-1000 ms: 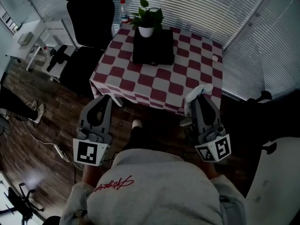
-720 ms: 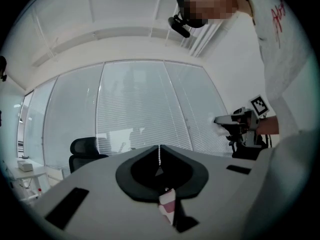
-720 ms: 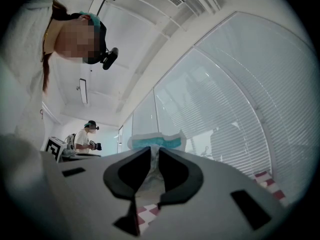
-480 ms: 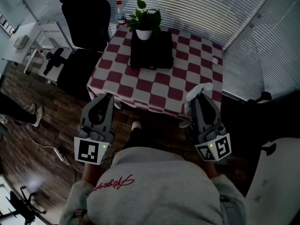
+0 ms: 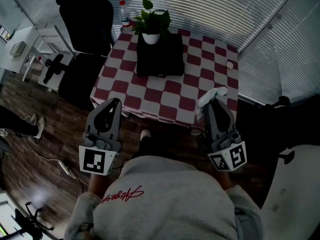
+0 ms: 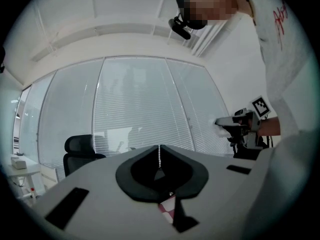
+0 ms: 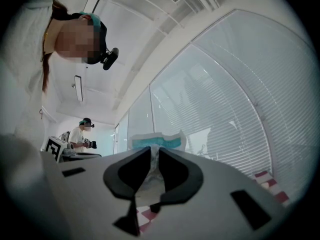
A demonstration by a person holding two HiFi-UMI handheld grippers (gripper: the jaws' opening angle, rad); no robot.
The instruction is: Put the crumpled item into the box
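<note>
Far left: black office chair point(image 5: 85, 19) beside the table, plastic bottle point(image 5: 123, 13) at the table's far-left corner

Left gripper point(image 5: 113, 104) is held low in front of the person, just off the near-left table edge. In the left gripper view its jaws are pressed together with nothing between them, so it's idle

Middle: table point(image 5: 200, 79) with a red-and-white checked cloth. Black box point(image 5: 160, 54) lies flat toward the far side. Potted plant point(image 5: 151, 24) is at the box's far edge, on it or just behind it, can't tell which. Can't tell either whether the box top is open or lidded. Small pale object point(image 5: 229, 64) sits near the right table edge, too small to identify

Right: right gripper point(image 5: 211, 103) is over the near-right table corner, jaws clamped on the crumpled item point(image 5: 213, 94). It's a white tissue-like wad with a teal band, seen in the right gripper view, and it sticks out past the jaw tips. A second person point(image 7: 82, 134) stands far back in that view

Step, as I judge it: carry phase. The item is gripped and up in the air, well apart from the box, not yet delivered

Next move calls for reaching the right gripper forward and to the left across the table until the wad is above the box, then parting the jaws. If the box turns out lidded, the free left gripper likely has to lift the lid first. Keep clear of the plant on the approach
</note>
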